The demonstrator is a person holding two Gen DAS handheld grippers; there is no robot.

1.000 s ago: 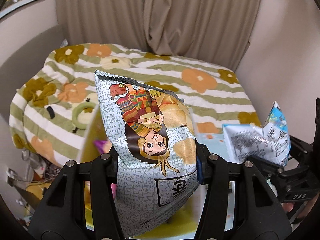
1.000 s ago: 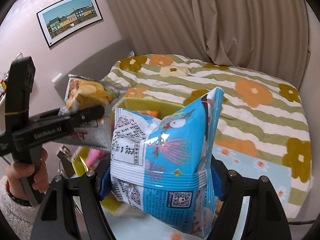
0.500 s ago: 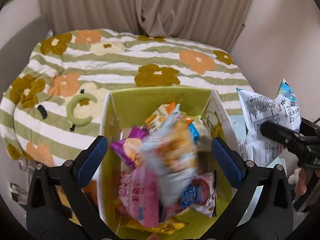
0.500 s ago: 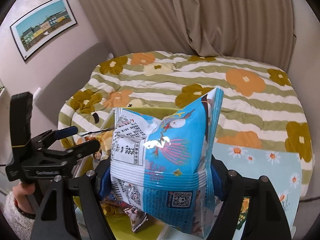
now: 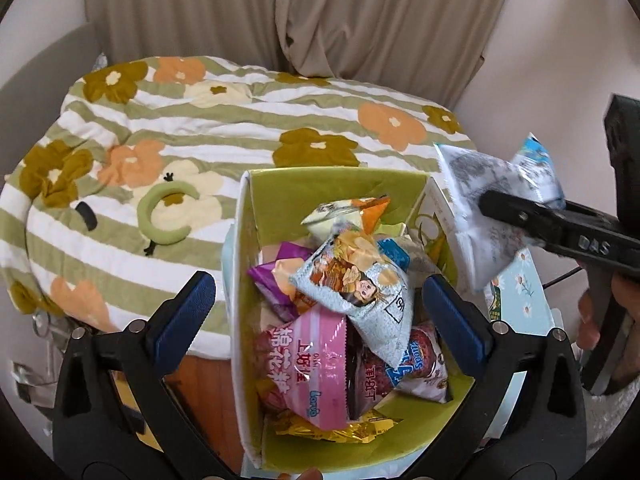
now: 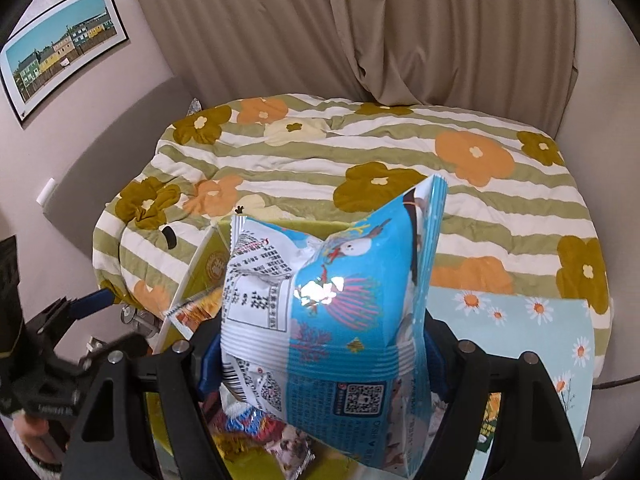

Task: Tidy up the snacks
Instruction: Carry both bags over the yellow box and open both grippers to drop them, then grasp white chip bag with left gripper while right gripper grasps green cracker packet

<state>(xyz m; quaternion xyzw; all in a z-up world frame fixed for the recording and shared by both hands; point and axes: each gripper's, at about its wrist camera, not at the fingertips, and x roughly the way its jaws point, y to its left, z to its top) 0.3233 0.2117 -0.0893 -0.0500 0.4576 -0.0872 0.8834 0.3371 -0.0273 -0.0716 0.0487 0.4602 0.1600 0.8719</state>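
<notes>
A: Where is the left tool (image 5: 318,308)?

B: It hovers above the green snack box (image 5: 340,184), its two blue-padded fingers (image 5: 182,316) spread wide with nothing between them.

A: What is in the box?

B: It is nearly full. On top of the pile lies a grey speckled chip bag (image 5: 360,284) printed with a cartoon girl, tilted, one corner pointing toward the box's near wall. Under it, toward the near wall, are a pink packet (image 5: 312,364) with blue and white lettering, a dark red and white packet (image 5: 404,368) beside it, and a gold foil wrapper (image 5: 336,428) at the very front. A purple packet (image 5: 276,280) sits against the box's left wall, and an orange-and-cream bag (image 5: 348,216) rests toward the far wall.

A: And the right tool (image 6: 320,356)?

B: It is clenched on a blue and white snack bag (image 6: 340,300), gripping the bag's lower part. The bag stands upright, its crimped top edge pointing up, a QR code near its bottom. Seen from the left wrist camera, this bag hangs just outside the box's right wall, above a pale blue daisy-print mat (image 6: 532,320).

A: What lies around the box?

B: Behind it spreads a bed quilt (image 5: 200,120) striped green and white with orange and brown flowers. Beige curtains (image 6: 360,32) hang beyond the bed, and a framed picture (image 6: 60,48) of coloured houses is on the wall left of the box.
</notes>
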